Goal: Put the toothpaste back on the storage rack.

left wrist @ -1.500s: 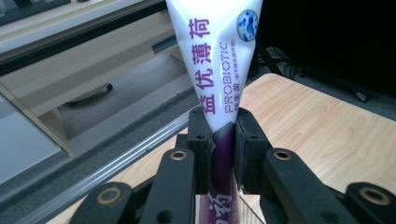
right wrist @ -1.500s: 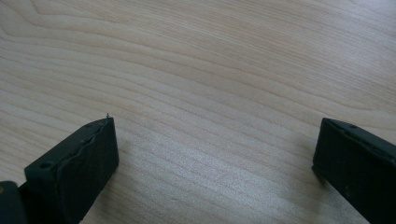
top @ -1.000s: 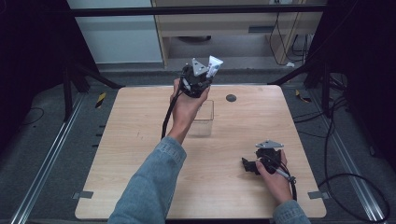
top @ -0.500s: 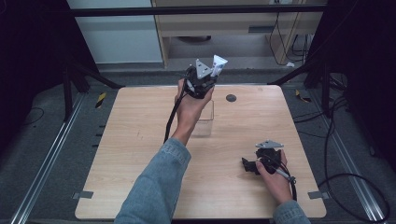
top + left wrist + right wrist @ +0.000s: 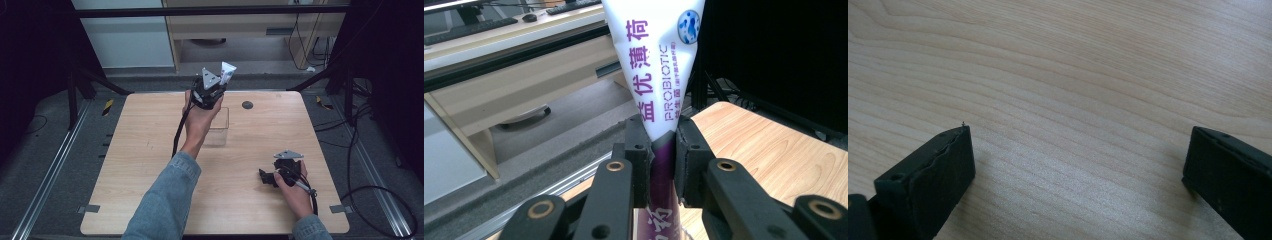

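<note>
Holding our left gripper raised over the far edge of the light wooden table, we have its jaws clamped on a white-and-purple squeeze tube printed "PROBIOTIC". In the left gripper view the pads pinch the tube where white turns to purple, its flat end pointing up. A clear, square plastic container stands on the table just below that hand. Our right gripper rests near the table's near right corner, well apart, its jaws spread wide over bare wood with nothing between them.
</note>
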